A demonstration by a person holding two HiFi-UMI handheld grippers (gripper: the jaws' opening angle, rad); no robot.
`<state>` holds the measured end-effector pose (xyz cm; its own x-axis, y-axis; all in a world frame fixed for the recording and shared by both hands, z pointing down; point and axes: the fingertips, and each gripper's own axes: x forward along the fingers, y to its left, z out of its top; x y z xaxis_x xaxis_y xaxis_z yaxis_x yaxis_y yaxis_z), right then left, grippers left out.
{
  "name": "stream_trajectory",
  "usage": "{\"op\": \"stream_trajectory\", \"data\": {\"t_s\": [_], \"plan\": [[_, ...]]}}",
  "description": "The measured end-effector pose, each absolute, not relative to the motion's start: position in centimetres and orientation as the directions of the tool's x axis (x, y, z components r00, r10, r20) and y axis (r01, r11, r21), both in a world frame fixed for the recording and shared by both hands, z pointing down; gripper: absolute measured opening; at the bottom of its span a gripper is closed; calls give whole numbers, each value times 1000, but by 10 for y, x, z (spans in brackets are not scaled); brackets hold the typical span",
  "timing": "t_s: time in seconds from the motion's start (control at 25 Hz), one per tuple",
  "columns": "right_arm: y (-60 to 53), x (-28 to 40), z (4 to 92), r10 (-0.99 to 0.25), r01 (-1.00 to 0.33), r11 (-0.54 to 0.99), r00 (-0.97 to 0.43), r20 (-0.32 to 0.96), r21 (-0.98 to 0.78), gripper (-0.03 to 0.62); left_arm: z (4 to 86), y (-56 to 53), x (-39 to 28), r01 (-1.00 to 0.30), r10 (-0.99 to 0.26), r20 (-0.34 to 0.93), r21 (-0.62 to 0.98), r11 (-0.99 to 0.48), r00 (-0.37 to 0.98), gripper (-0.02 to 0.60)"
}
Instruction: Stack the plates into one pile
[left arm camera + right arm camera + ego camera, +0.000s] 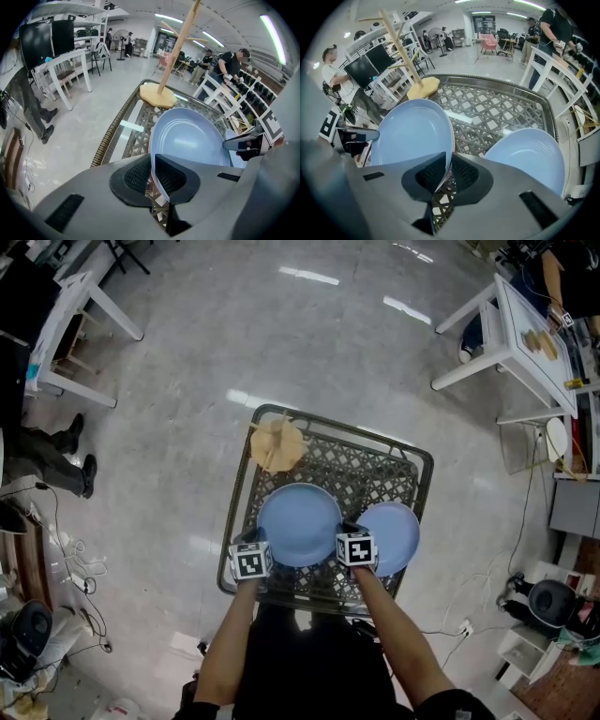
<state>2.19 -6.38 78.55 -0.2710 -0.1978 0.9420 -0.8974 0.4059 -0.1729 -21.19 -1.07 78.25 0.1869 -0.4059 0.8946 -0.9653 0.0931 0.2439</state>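
Two light blue plates sit over a lattice-top table [414,461]. The left plate [298,523] is held by both grippers at once. My left gripper [255,540] is shut on its left rim, and my right gripper [348,530] is shut on its right rim. In the left gripper view the plate [192,140] runs edge-on between the pads [136,176]. In the right gripper view the same plate [412,136] is pinched at its rim. The second plate [396,536] lies on the table just right of it, also seen as the second plate [529,154] in the right gripper view.
A wooden peg stand [277,444] rises at the table's far left corner, its pole [178,51] close to the held plate. White tables [525,343] and chairs stand around on the grey floor. People stand at the room's edges.
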Motion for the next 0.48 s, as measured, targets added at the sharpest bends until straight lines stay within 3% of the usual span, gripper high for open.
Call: {"op": "stream_trajectory", "data": {"t_s": [0.48], "plan": [[-64,21,770,-257,-885,431,-306,917,-174,69,775,-9,-207,-971,-430,892,209,114,141,132]]}}
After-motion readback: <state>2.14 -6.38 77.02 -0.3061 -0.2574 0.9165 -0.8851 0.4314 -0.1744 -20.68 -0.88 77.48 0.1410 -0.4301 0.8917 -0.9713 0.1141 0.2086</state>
